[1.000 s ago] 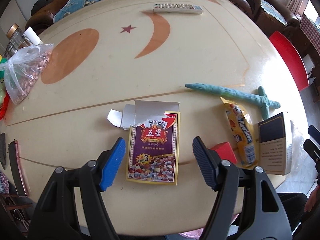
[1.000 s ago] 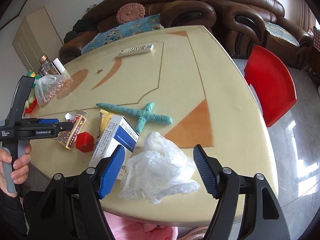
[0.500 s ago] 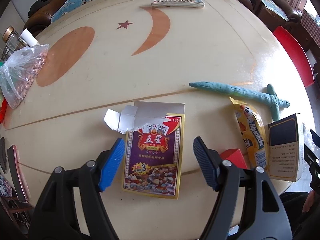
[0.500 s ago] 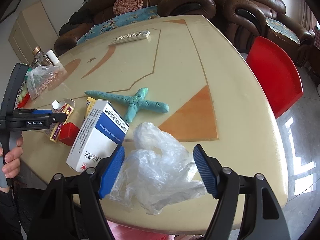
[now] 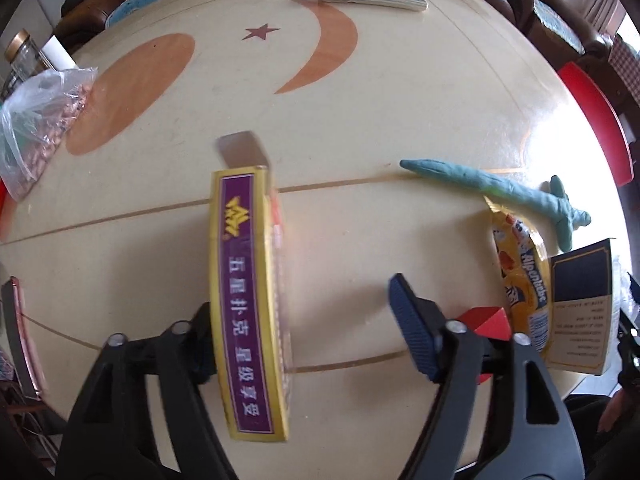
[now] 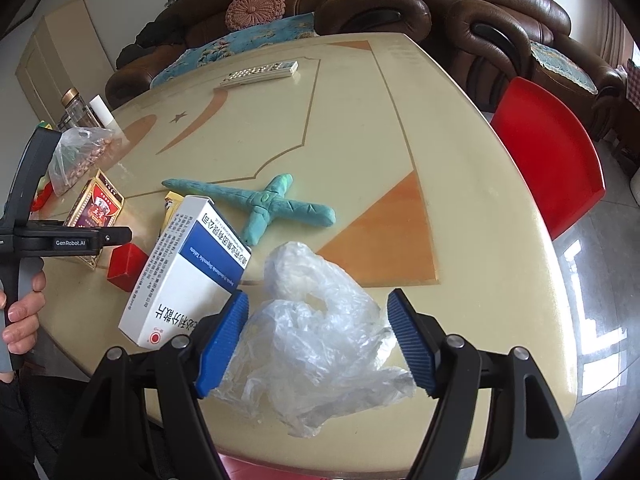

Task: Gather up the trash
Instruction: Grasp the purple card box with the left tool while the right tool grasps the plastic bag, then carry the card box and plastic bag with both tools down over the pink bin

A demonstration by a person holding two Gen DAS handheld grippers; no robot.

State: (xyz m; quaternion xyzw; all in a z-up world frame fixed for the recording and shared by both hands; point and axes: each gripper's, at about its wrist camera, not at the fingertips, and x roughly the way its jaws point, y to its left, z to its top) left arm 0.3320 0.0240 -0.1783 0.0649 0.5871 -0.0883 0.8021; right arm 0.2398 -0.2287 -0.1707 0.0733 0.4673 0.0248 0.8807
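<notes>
L claw (image 5: pixel 316 320) is closing w/ the purple-and-yellow card box (image 5: pixel 250 308) between its fingers: box is tipped up on edge, narrow side facing the cam, pressed against the L finger and hiding its pad, while the R pad (image 5: pixel 412 324) stands clear of it w/ bare bench (image 5: pixel 360 120) in the gap, so no pinch yet. In the R wrist view the same box shows tilted beside the L claw's black body, a hand (image 6: pixel 22 316) wrapped round the grey handle. R claw (image 6: pixel 318 340) is spread, both blue pads on either side of the crumpled clear plastic bag (image 6: pixel 316 336) at the near bench edge; pads look just beside the bag, can't tell if they touch it. White-and-blue medicine box (image 6: pixel 192 268) lies just L of the bag, 1 corner near the R claw's L pad. Red block (image 6: pixel 126 266) sits between the medicine box and the card box. Yellow snack wrapper (image 5: pixel 520 276) partly under the medicine box. Teal clay cross (image 6: pixel 260 204) lies further back, mid-bench. Remote (image 6: pixel 260 73) at the far side. Bag of peanuts (image 5: pixel 36 136) at the L edge. Red chair (image 6: pixel 548 160) beside the bench on the R.
</notes>
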